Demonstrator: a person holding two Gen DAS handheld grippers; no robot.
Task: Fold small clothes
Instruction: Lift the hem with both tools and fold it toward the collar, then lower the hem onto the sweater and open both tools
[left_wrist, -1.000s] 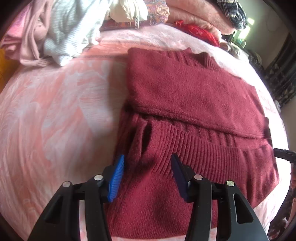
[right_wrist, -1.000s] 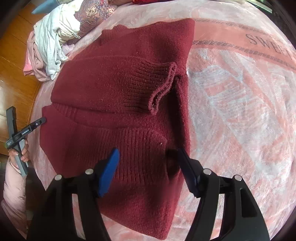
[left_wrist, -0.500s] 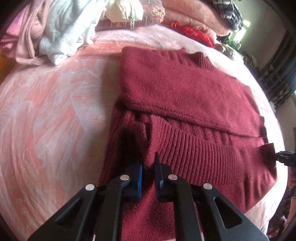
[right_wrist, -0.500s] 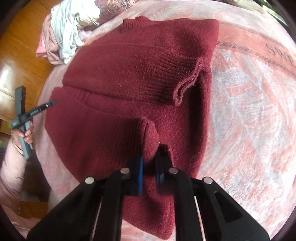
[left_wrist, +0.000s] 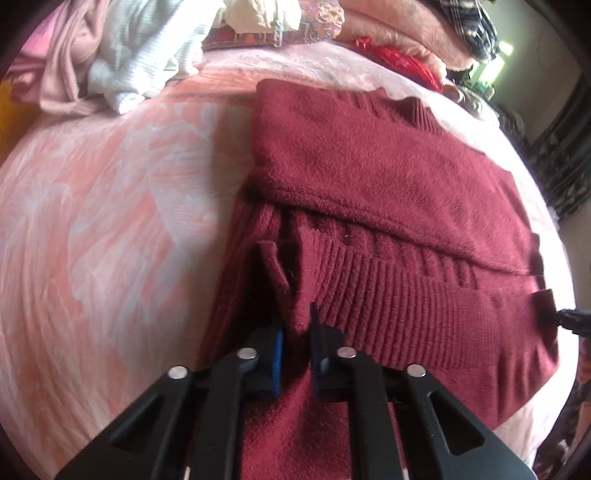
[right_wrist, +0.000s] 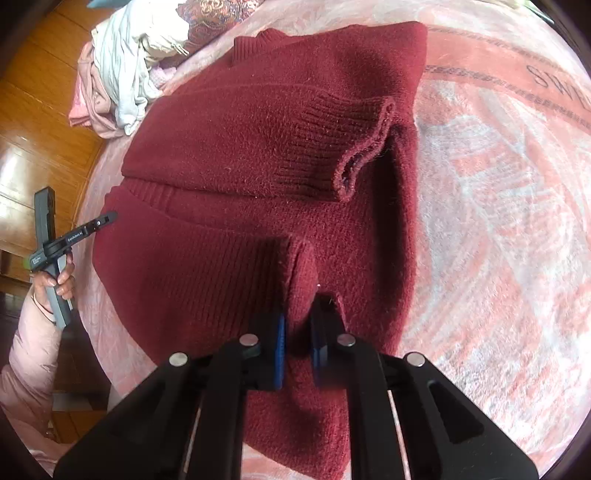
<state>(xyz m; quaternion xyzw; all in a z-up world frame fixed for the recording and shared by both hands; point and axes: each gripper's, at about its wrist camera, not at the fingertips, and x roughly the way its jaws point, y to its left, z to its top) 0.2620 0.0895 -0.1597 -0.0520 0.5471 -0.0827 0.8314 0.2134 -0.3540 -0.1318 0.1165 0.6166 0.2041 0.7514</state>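
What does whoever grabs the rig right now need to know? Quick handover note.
Left gripper: shut on the hem of the maroon sweater, near its left corner.
Right gripper: shut on the same hem, near the right corner.
Sweater: lies on the pink blanket, collar at the far end.
Done: both sleeves are folded in across the body; ribbed cuff lies on top.
Left: probably lift the hem and carry it toward the collar, then flatten. Unfolded clothes pile waits at the far edge.
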